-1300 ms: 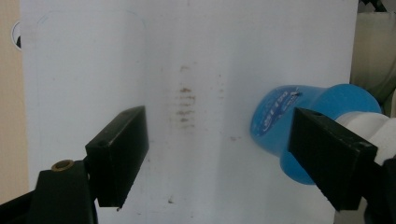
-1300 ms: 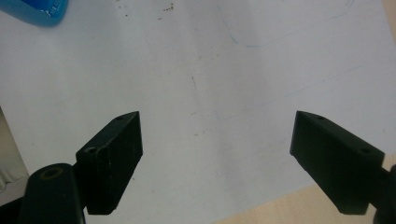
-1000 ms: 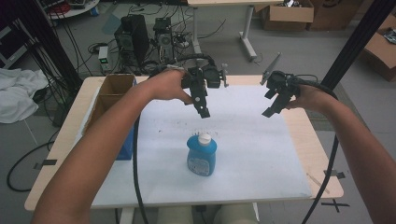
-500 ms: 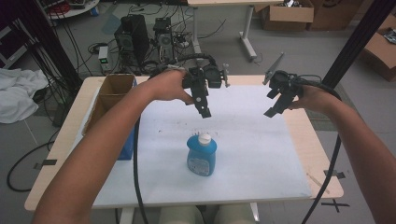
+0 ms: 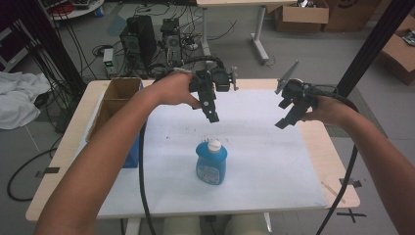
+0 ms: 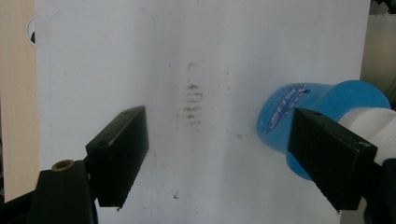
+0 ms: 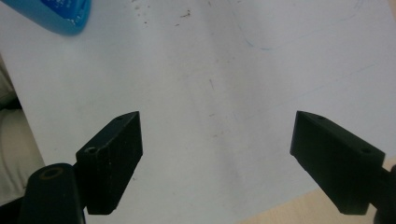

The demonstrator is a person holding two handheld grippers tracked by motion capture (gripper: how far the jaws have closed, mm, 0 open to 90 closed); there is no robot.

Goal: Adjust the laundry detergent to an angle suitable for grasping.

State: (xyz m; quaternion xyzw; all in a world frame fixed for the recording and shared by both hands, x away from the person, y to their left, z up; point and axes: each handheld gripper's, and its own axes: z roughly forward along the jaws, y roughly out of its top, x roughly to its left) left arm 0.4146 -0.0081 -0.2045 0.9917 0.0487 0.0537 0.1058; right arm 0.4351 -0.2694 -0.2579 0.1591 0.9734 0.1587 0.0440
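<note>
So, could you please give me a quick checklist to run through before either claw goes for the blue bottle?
1. Blue bottle upright on the white sheet: ok.
2. White cap on the bottle: ok; whether it is tight, cannot tell.
3. Left claw open, nothing held: ok.
4. Right claw open, nothing held: ok.
5. Left claw lined up on the bottle: not ok; in the left gripper view the bottle sits off to one side, behind one jaw.
6. Cardboard box well apart from the bottle: ok.
</note>
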